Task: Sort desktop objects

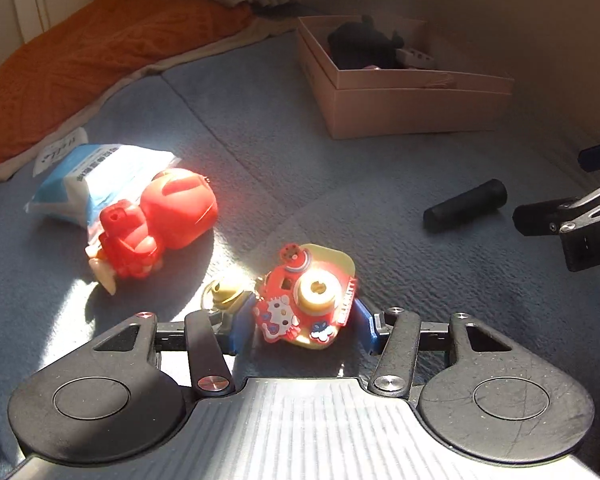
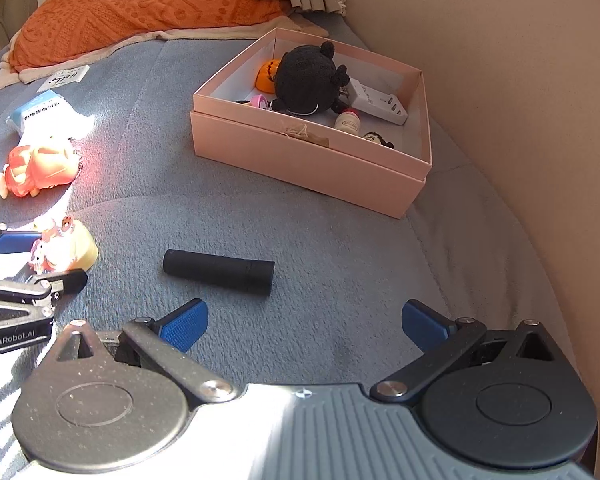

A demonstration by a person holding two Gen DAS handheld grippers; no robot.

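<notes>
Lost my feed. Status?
Left gripper shut on toy camera. Right gripper open above black cylinder. Pink box ahead, path clear.

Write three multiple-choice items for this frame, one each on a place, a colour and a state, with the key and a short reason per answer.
1. Where does the black cylinder lie?
A. Inside the pink box
B. On the grey-blue cover, ahead of the right tool
C. On the orange pillow

2. What colour is the round plush toy in the pink box?
A. Black
B. Yellow
C. Green

3. How does the left tool stand?
A. Wide open over bare fabric
B. Shut on the red cartoon-cat camera charm
C. Shut on the black cylinder

Key:
1 B: it rests on the grey-blue cover, outside the box, beyond the right tool's open blue pads.
2 A: the plush toy is dark black against the box's pale inside.
3 B: the blue pads press both sides of the camera charm.
</notes>
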